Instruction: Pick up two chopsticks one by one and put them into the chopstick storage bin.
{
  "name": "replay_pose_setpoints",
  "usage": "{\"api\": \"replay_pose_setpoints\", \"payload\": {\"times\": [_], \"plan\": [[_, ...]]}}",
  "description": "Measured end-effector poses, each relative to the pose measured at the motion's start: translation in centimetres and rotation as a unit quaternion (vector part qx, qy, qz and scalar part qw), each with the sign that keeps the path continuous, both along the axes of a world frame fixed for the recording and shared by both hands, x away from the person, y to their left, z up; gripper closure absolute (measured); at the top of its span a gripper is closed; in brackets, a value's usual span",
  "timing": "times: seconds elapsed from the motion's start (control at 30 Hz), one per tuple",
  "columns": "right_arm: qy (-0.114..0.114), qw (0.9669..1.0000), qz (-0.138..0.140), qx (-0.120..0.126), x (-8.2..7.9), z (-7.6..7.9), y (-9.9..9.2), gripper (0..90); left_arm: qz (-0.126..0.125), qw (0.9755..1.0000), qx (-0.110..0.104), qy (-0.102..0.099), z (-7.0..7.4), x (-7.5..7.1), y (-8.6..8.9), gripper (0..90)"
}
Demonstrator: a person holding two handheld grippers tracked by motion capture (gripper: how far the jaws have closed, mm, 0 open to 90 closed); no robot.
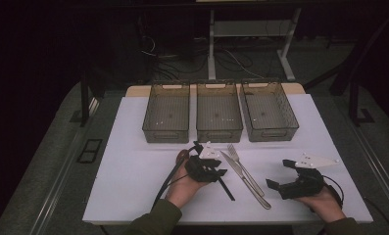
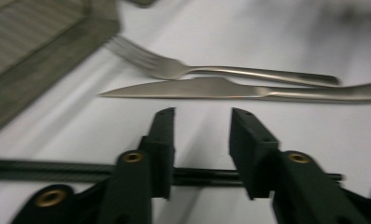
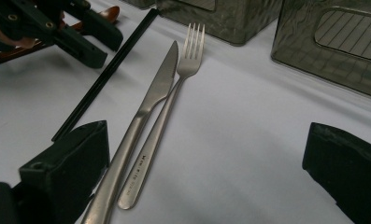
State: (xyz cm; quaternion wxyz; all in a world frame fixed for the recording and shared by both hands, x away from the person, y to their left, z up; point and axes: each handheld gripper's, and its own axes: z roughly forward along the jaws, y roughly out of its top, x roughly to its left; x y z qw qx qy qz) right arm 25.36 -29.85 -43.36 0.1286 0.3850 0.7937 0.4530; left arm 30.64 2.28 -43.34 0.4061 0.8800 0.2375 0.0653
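Left hand-held gripper (image 2: 202, 116) held with jaws parted, nothing clamped, above black chopsticks (image 2: 57, 170), near knife (image 2: 211, 88). Right hand-held gripper (image 3: 206, 163) held wide apart, unladen.

Silver knife (image 1: 245, 177) and fork (image 1: 246, 170), black chopstick (image 1: 170, 178) (matte), white table (image 1: 133, 171), smoky-grey bins (image 1: 166, 113).

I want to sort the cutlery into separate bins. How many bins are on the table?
3 translucent grey plastic bins stand in a row at the table's far side: left, middle, right. None looks hidden.
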Motion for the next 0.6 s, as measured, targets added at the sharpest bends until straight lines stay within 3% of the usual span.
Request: {"api": "replay_pose_setpoints", "payload": {"times": [0.03,0.13,0.33,0.6], "plan": [[0.0,1.0,0.0,-0.001,0.0,0.0,0.0,0.2,-0.019,0.9998,-0.001,0.006,-0.1,-0.5,-0.5,65.8],[0.0,1.0,0.0,0.0,0.0,0.0,0.0,0.2,-0.038,0.9992,-0.004,0.013,-0.2,-1.1,-1.2,73.6],[0.001,1.0,0.0,0.0,0.0,0.0,0.0,0.2,-0.093,0.9953,0.003,0.026,-0.5,-2.8,-3.0,82.4],[0.001,1.0,0.0,0.001,0.0,0.0,-0.1,0.2,-0.117,0.9923,0.029,0.031,-1.1,-3.3,-3.2,88.6]]}}
